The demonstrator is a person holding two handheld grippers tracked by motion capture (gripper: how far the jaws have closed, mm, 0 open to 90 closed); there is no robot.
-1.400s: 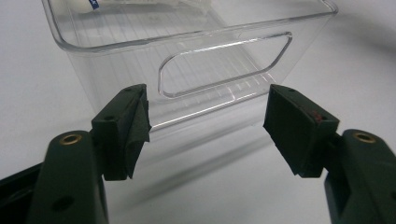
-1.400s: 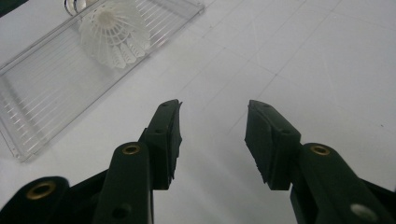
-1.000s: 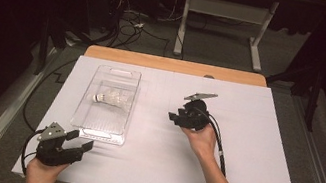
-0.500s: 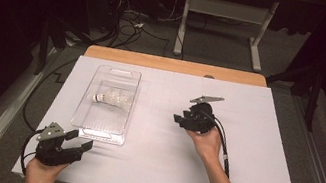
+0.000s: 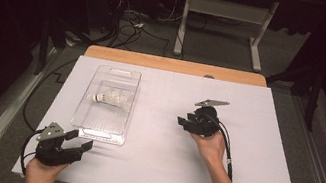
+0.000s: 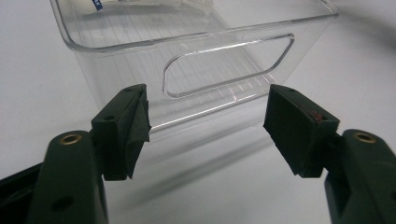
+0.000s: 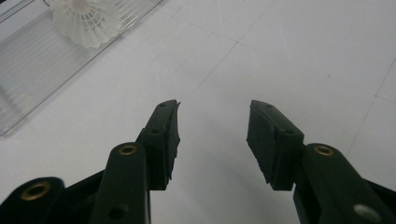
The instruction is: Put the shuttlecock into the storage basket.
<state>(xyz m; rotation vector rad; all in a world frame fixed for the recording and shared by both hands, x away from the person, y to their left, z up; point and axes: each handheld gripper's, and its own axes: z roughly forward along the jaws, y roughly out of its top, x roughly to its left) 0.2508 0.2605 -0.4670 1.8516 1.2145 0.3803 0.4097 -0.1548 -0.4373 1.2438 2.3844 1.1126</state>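
High view: your left gripper (image 5: 78,145) sits open just short of the clear plastic bin (image 5: 103,126) holding a white shuttlecock (image 5: 111,98); your right gripper (image 5: 184,124) open, empty, well apart.

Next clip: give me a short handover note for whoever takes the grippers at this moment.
Left gripper: open, empty, just in front of the clear bin's near end wall.
Right gripper: open, empty, over bare white table, to the bin's right.
Shuttlecock: lying inside the bin.
Done: shuttlecock is in the bin.
Left: probably just pull both grippers clear, or take the bin by its handle cutout if it must move.
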